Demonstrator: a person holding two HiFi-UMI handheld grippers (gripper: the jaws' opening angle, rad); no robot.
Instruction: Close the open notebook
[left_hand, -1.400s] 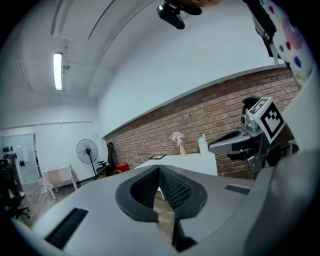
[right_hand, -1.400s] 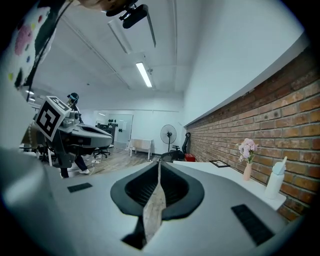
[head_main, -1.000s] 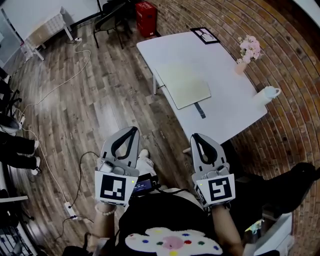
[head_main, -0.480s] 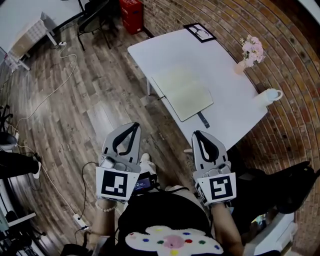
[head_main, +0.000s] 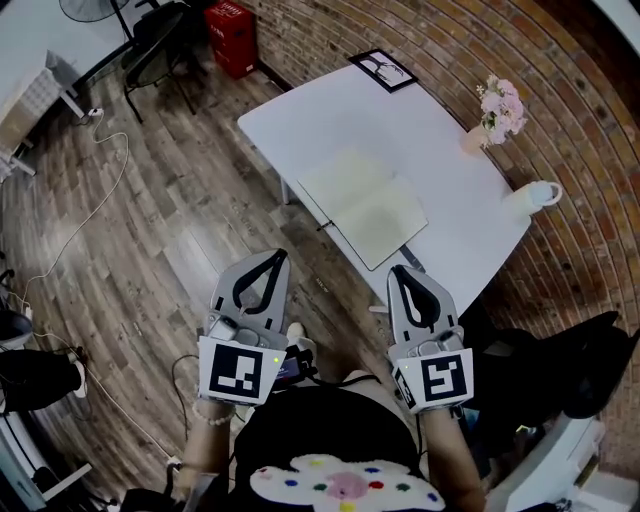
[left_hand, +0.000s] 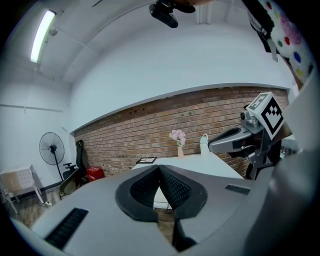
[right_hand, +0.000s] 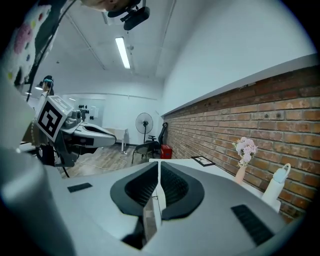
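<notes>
You are holding the left gripper (head_main: 270, 258) and the right gripper (head_main: 398, 272) just off the counter's (head_main: 420, 130) near corner, over the wooden floor (head_main: 150, 230), each with its fingers (left_hand: 175, 189) pressing together on nothing. The open notebook (head_main: 362, 207) is lying flat by the counter's near edge, well apart from both grippers. A flower vase (head_main: 497, 108) and a white mug (head_main: 535, 195) are standing along the counter's right edge.

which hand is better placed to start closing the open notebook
Right, probably. The right gripper points at the edge of the table nearest the notebook, while the left gripper hangs over the wooden floor, off to the side. Both are shut and empty.
</notes>
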